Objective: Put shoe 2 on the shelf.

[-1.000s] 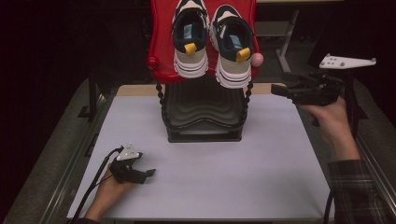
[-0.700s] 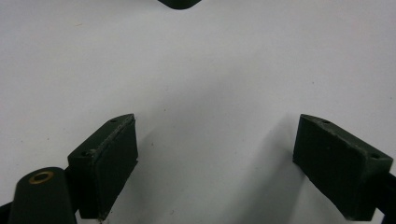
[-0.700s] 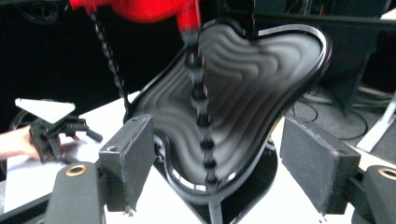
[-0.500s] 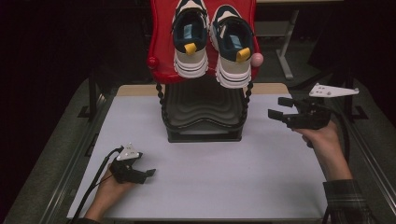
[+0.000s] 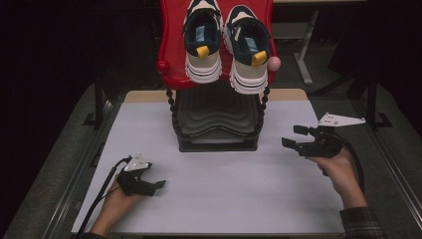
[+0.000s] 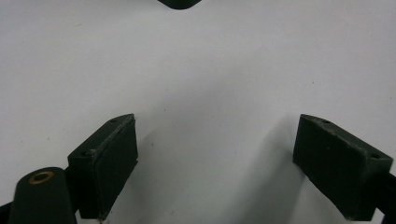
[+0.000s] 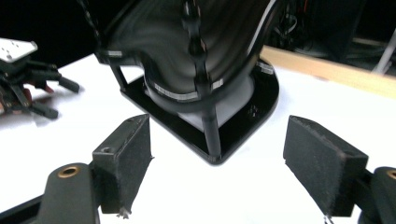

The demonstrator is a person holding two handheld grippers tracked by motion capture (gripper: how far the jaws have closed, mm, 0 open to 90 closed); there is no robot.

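High view: your right gripper (image 5: 298,138) has come down and in vs a sec ago, from up by the table's right edge to low over the white table (image 5: 239,199), jaws pointing left at the black rack (image 5: 217,124). That reads as a reach toward the rack's base or a pull-back from the shoes (image 5: 226,45), which sit side by side on the red top shelf (image 5: 171,50), well above and left of the gripper. Left gripper (image 5: 149,183) hasn't moved, resting at front-left, well apart from the rack. Left gripper view: jaws wide open, nothing btwn them, bare table, a rack corner (image 6: 180,3) at top. Right gripper view: jaws wide open, empty, rack's base (image 7: 243,116) near, centred ahead, not touching.
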